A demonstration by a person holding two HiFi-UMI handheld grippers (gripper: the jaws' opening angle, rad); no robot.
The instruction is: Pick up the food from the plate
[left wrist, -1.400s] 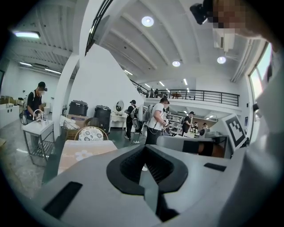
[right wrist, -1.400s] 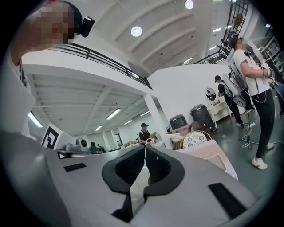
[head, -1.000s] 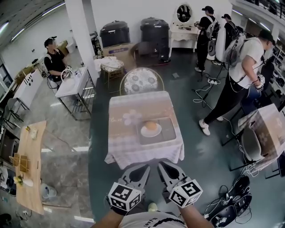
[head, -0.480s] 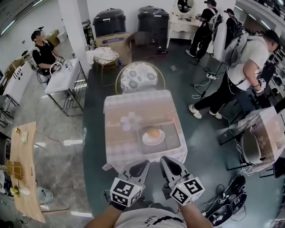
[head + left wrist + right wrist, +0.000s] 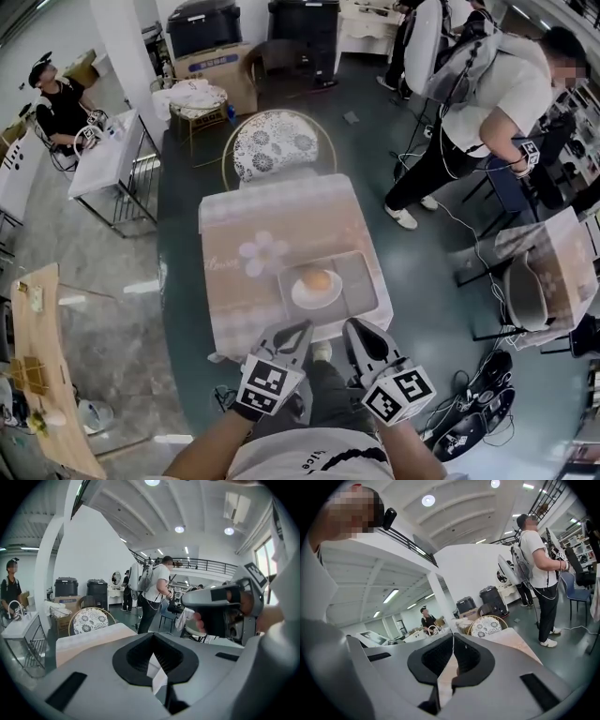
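Closer now, the bench sits just ahead of your left claw and right claw, both clenched on nothing. The food rests on its plate, untouched. Reach in without opening and you may knock it off.

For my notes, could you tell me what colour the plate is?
White; the plate shows best in the head view.

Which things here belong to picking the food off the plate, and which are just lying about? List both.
For the job:
- food
- plate
- left gripper, shut and empty
- right gripper, shut and empty

Lying about:
- tray under the plate
- table
- patterned chair
- heap of cables on the floor
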